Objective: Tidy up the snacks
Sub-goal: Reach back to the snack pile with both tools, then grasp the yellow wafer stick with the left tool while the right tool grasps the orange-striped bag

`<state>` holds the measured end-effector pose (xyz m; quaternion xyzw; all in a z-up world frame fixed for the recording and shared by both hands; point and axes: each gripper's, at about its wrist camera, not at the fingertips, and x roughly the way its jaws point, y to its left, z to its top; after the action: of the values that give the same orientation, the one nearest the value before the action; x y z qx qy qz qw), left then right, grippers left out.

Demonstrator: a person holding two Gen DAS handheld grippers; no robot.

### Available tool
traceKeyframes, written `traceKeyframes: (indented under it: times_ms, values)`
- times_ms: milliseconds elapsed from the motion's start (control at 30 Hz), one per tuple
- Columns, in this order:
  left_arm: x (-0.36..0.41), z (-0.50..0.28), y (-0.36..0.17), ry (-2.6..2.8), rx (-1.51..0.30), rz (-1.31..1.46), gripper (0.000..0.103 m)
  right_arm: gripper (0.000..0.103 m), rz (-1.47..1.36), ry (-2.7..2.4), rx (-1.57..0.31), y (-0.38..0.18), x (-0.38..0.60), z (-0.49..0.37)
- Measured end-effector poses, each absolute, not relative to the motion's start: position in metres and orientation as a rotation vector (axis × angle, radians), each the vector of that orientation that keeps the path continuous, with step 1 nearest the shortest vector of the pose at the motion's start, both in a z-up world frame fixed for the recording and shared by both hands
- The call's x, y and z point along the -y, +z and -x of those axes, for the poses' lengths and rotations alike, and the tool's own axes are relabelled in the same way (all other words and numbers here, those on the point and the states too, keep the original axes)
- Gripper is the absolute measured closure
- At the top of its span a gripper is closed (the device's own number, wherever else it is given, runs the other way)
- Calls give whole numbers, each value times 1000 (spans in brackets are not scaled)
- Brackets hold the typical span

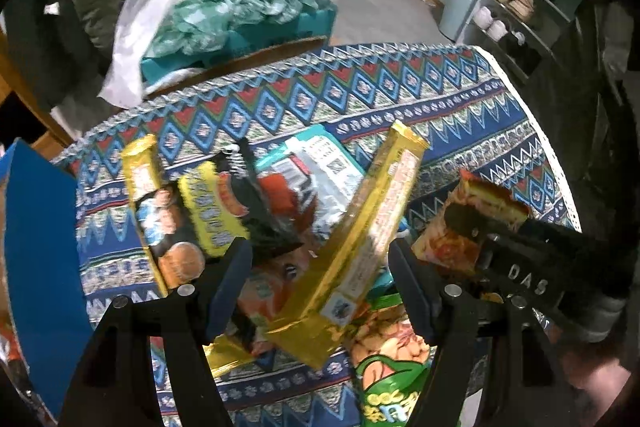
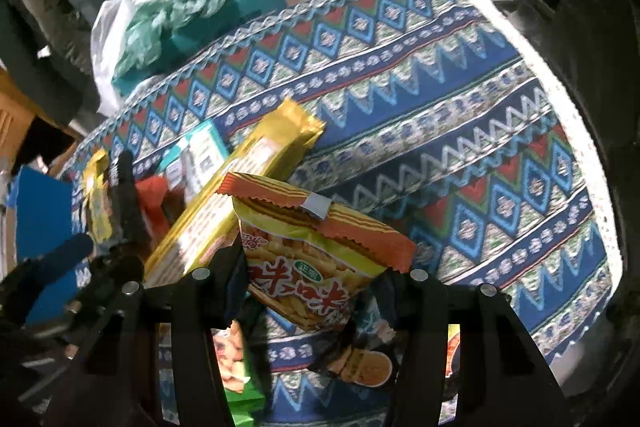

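Left tongs [image 1: 320, 267] spread wide, both fingers angled forward and down over the snack heap; a long gold packet [image 1: 360, 227] lies tilted between them, whether either pad touches it cannot be told. Right tongs [image 2: 312, 291] pinching an orange-and-yellow chip bag [image 2: 316, 259], lifted off the cloth with its crimped top edge up and leaning away. In the left wrist view the right tongs enter from the right edge, carrying that same bag just beside the gold packet's far end. Around the left tongs: a yellow-and-black biscuit packet [image 1: 160, 219] to the left, a black-and-yellow packet [image 1: 224, 203] beside it, a teal-edged pouch [image 1: 320, 163] behind, a green nut bag [image 1: 388, 367] at the table's near edge. All sit toward the left half of the table [image 1: 460, 115], which wears a patterned blue, red and green cloth; its right half is bare cloth. A blue board [image 1: 40, 259] stands at the left edge. Beyond the far edge, plastic bags [image 1: 208, 11] and a shoe rack [image 1: 520, 3].
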<state>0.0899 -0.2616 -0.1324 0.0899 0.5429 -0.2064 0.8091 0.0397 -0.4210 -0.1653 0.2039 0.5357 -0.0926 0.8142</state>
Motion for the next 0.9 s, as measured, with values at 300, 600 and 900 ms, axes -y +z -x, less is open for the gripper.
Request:
traceKeyframes:
  times_ms: [300,600,900]
  values:
    - [294,-96,-154,-500,-1186,-253,31,50,-456,-247,-1145,-167,439,-40]
    - [305,-112,-183,-522,-1287,-221,39,50,-462,-261,-1144,-167,444,-42]
    - [304,-110,-180,-553,-1266,-214,70,50,-440,-250,-1153,-169,440,-46]
